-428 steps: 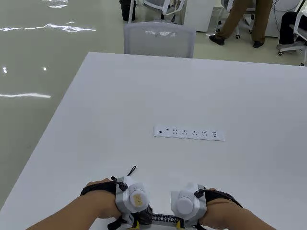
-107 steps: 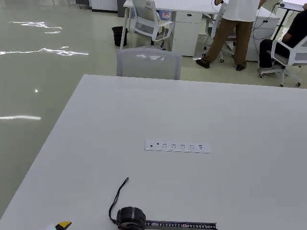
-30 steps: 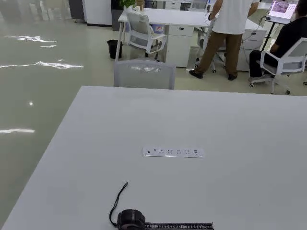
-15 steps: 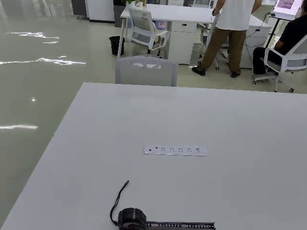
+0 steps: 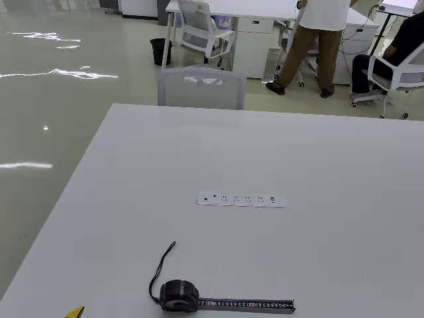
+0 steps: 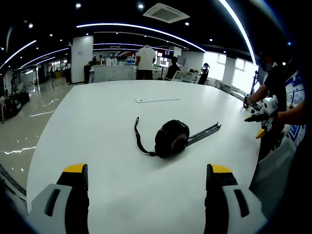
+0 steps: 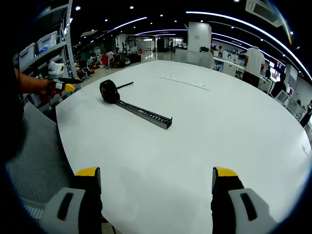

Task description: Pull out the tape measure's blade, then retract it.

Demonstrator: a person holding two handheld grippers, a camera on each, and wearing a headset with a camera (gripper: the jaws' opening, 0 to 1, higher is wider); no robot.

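A black tape measure [image 5: 179, 295] lies near the table's front edge, with its blade [image 5: 248, 305] drawn out to the right and its black strap [image 5: 159, 268] looped behind it. My left gripper [image 6: 147, 170] is open and empty, well back from the tape measure [image 6: 171, 138]. One yellow fingertip [image 5: 74, 312] of it shows at the bottom left of the head view. My right gripper [image 7: 156, 173] is open too, hanging off the table's edge and apart from the blade [image 7: 146, 114] and the case [image 7: 109, 90]. Nothing touches the tape.
A white power strip [image 5: 241, 199] lies flat at mid-table. A grey mesh chair [image 5: 201, 87] stands at the far edge. People stand and sit at desks beyond. The white table [image 5: 318, 165] is broad around the tape.
14.3 s ago both grippers held the tape at the front edge; now it lies free with the blade out. Since half a second ago the head camera tilted down and a yellow fingertip entered.
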